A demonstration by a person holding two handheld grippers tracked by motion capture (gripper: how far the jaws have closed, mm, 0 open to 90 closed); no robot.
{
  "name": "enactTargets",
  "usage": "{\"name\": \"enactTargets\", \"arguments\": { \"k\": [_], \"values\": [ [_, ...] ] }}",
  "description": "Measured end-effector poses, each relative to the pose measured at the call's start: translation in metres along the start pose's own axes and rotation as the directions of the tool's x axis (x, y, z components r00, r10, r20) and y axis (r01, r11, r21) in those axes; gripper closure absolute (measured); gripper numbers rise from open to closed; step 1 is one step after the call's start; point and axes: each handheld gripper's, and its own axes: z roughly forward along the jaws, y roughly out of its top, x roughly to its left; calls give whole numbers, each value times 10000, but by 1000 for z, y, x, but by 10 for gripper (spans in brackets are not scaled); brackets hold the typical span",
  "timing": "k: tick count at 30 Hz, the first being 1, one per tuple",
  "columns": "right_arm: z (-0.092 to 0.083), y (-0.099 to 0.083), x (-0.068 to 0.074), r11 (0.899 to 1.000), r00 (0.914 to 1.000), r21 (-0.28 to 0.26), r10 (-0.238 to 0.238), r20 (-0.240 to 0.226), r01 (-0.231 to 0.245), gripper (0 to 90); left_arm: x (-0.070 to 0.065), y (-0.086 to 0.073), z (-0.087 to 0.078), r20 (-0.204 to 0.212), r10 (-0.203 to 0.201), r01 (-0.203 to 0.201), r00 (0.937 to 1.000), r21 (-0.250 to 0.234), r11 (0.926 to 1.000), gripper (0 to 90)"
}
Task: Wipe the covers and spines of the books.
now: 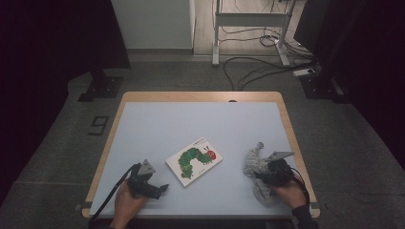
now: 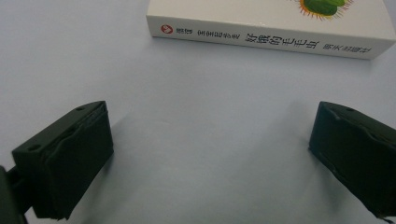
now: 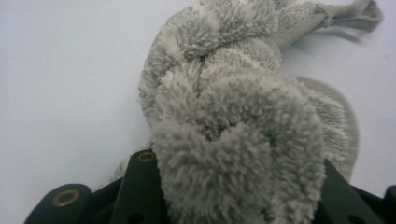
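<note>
A fluffy grey terry towel (image 3: 233, 135) is clamped by the right tool (image 1: 267, 175), right of the white caterpillar picture book (image 1: 194, 160). The left tool (image 2: 210, 154) is held wide, nothing between its jaws, just before the book's spine.

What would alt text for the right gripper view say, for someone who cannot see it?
A fluffy grey towel, bunched into a thick roll, is squeezed between the two black jaws of the right gripper at the bottom of the picture. The rest of it trails away across a pale blue table, ending in a thin hanging loop at the top right.
</note>
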Motion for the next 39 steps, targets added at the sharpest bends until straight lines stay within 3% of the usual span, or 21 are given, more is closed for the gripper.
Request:
{"name": "enactTargets", "arguments": {
  "k": [14,19,29,39],
  "values": [
    [-32,26,0,9965,9996,-793,-243,136,253,616,0,0,0,0,3,-3,10000,1,10000,0],
    [-35,34,1,9956,9993,-866,-354,111,363,614,0,0,0,-1,4,-4,10000,1,10000,0],
    [-31,56,10,9911,9968,-1073,-800,-61,789,610,0,0,0,4,27,-28,10000,25,10000,0],
    [-16,79,21,9862,9921,-1168,-1215,-324,1170,608,0,0,0,10,35,-35,10000,32,10000,0]
  ]
}}
